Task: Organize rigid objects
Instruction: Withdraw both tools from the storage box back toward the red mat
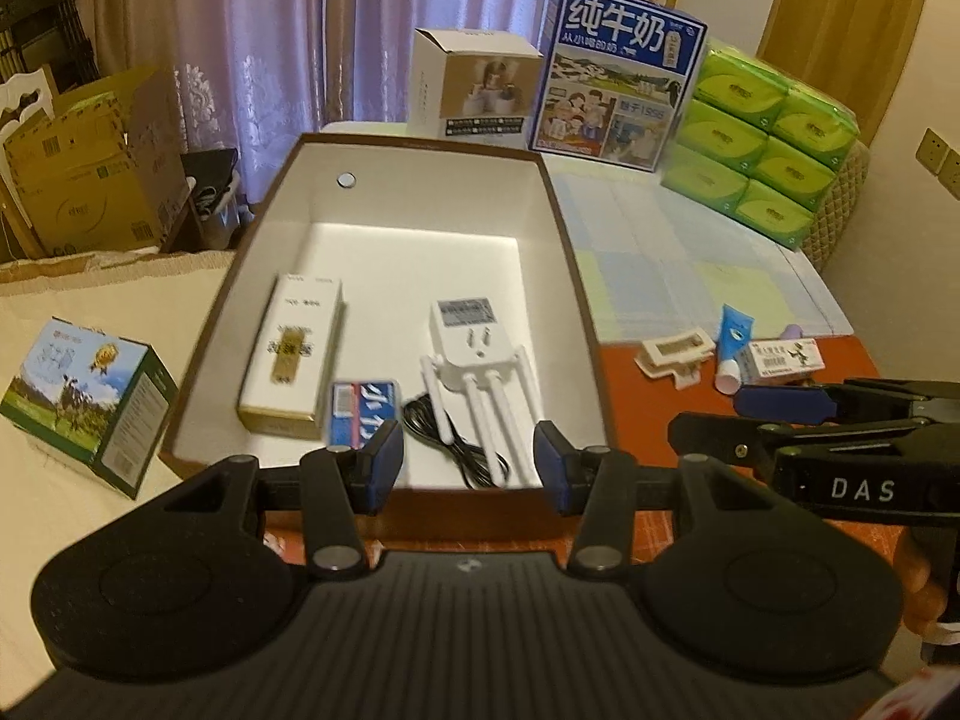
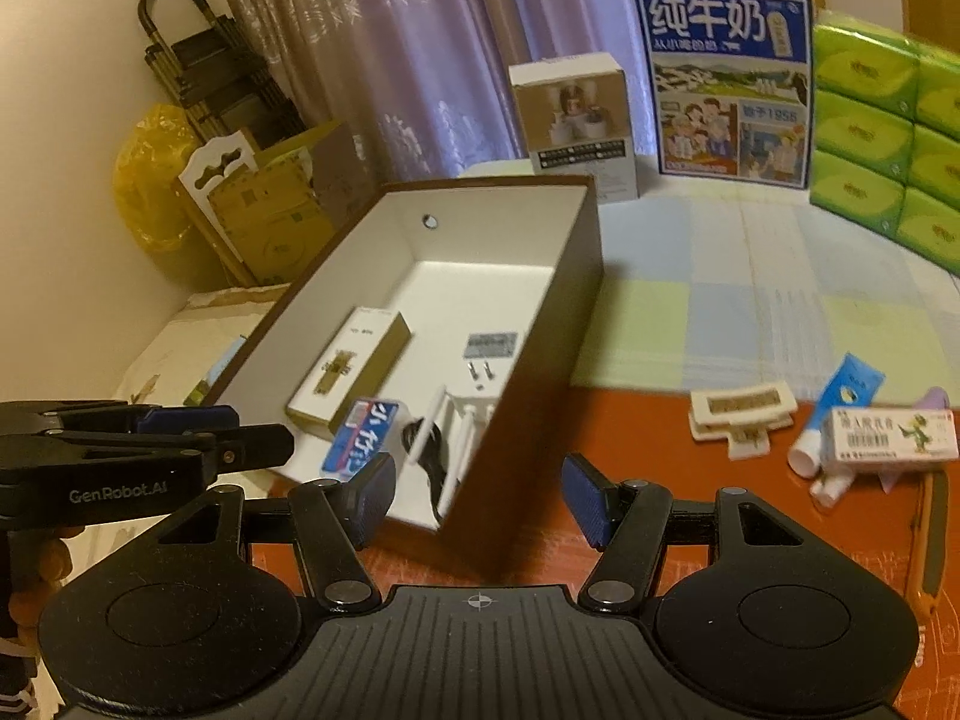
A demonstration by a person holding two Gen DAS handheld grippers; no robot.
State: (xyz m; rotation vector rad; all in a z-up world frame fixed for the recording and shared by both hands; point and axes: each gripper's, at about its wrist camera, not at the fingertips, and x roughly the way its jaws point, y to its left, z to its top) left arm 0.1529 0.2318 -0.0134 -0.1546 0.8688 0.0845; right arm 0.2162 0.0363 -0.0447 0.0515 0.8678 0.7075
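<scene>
A brown storage box (image 1: 575,252) with a white inside stands open on the table. It holds a white-and-gold carton (image 1: 294,354), a small blue-and-white pack (image 1: 360,408), a white plug-in router with antennas (image 1: 474,354) and a black cable (image 1: 444,438). My left gripper (image 1: 468,462) hovers at the box's near rim, open and empty. My right gripper (image 2: 480,498) is open over the box's near right corner (image 2: 540,360), touching nothing. On the red tabletop to its right lie a cream clip (image 2: 741,414), a blue tube (image 2: 840,408) and a white medicine box (image 2: 888,435).
A yellow utility knife (image 2: 927,540) lies near the right edge. At the back stand a blue milk carton (image 1: 618,72), a white product box (image 1: 474,84) and stacked green tissue packs (image 1: 768,138). A green milk box (image 1: 84,402) lies left of the storage box. Cardboard boxes (image 1: 90,174) sit beyond.
</scene>
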